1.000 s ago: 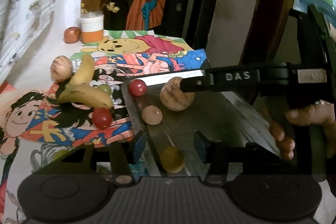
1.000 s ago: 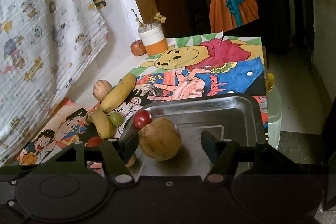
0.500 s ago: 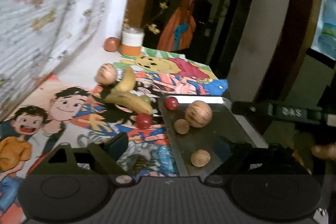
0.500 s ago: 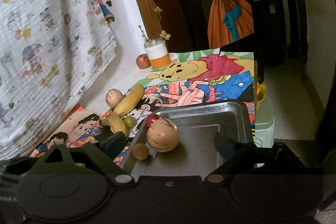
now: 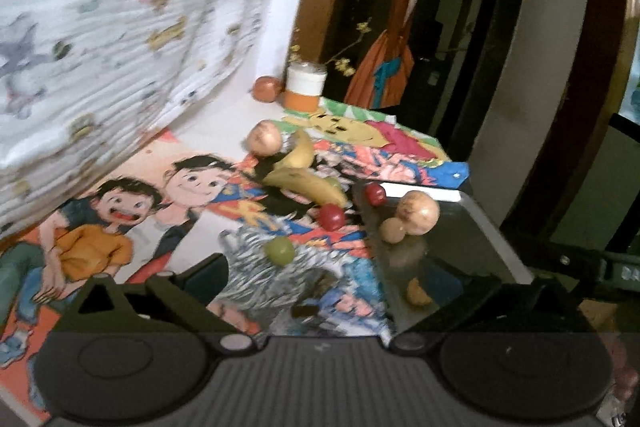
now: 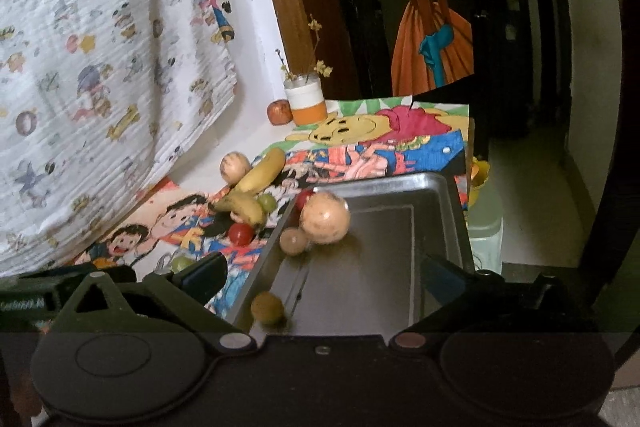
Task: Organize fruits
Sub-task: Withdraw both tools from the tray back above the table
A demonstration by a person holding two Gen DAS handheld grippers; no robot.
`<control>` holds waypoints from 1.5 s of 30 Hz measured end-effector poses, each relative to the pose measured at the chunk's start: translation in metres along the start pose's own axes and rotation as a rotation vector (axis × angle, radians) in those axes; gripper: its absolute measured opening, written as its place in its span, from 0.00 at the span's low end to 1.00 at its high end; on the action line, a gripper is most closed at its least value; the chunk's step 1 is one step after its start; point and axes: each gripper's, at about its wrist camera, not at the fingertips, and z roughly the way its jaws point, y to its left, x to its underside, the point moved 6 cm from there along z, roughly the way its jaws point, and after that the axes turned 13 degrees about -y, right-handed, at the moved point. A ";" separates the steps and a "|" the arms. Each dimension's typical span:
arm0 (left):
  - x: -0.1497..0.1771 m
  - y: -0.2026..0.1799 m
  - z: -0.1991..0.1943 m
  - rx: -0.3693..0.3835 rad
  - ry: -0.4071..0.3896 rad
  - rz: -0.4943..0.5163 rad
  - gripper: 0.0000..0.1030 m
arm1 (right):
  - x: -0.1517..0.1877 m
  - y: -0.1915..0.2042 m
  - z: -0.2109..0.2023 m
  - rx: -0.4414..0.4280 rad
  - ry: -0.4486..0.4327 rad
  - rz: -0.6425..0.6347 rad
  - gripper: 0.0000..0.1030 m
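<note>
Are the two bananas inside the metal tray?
No. Both bananas lie on the cartoon mat, to the left of the tray, outside its rim.

A tray [image 6: 440,211] sat at the right on the mat [image 6: 384,147]; in it lay a large round fruit [image 6: 325,219] at its far left, a smaller fruit [image 6: 293,241] touching it. Left of the tray lay two bananas [image 6: 262,173].
</note>
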 end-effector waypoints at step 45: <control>0.035 0.065 -0.015 -0.110 0.115 -0.045 1.00 | 0.074 0.059 -0.012 -0.026 0.260 0.072 1.00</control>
